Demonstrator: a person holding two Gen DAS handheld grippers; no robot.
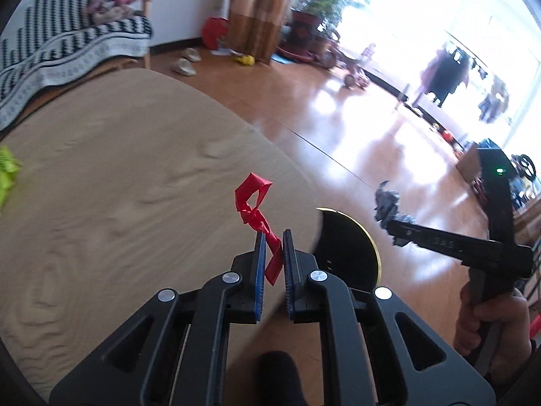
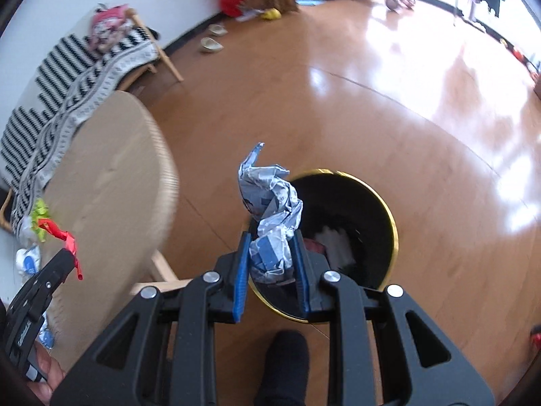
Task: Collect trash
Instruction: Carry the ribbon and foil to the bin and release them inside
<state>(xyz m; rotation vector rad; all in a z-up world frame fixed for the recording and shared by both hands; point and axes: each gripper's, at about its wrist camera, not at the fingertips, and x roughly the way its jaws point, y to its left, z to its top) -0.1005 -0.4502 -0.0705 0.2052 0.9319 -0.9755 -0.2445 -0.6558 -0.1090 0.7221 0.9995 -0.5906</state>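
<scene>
Pinching a red strip in the left gripper, table edge below; right gripper clamps crumpled paper above the black bin, which stands just ahead of it.

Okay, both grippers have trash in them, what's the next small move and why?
Probably open the right gripper: its crumpled grey-blue wrapper already hangs over the open black bin, while the left gripper with the red scrap is above the table edge.
</scene>
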